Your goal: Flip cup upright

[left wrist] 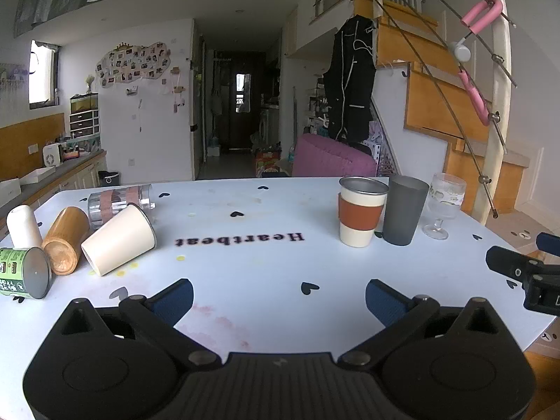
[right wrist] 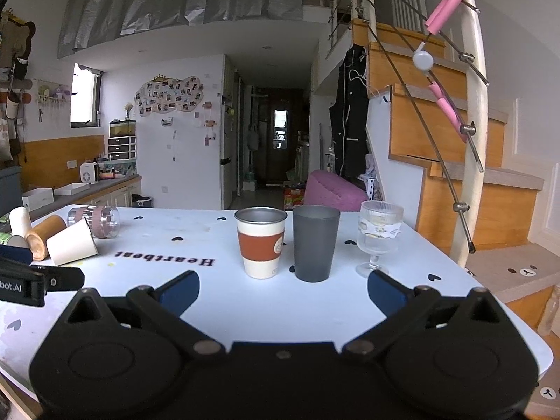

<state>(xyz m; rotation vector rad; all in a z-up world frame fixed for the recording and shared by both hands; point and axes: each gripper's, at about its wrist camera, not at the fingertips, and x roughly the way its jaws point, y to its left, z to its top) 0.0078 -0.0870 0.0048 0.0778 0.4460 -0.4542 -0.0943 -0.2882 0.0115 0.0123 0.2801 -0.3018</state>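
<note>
Several cups lie on their sides at the table's left: a cream cup (left wrist: 119, 239) (right wrist: 71, 242), a wooden cup (left wrist: 65, 240) (right wrist: 44, 236), a clear glass with pink bands (left wrist: 119, 203) (right wrist: 94, 219), a white cup (left wrist: 22, 225) and a green can (left wrist: 24, 272). Three stand upright at the right: a cup with an orange sleeve (left wrist: 362, 210) (right wrist: 260, 243), a grey tumbler (left wrist: 404, 209) (right wrist: 315, 243) and a stemmed glass (left wrist: 444, 204) (right wrist: 378, 236). My left gripper (left wrist: 279, 301) is open and empty above the table's near middle. My right gripper (right wrist: 283, 292) is open and empty in front of the upright cups.
The pale blue table (left wrist: 266, 266) has black hearts and the word "Heartbeat". A staircase with a white post (left wrist: 498, 105) stands close to the table's right edge. A counter (left wrist: 52, 175) runs along the left. The right gripper's side (left wrist: 525, 273) shows at the left view's right edge.
</note>
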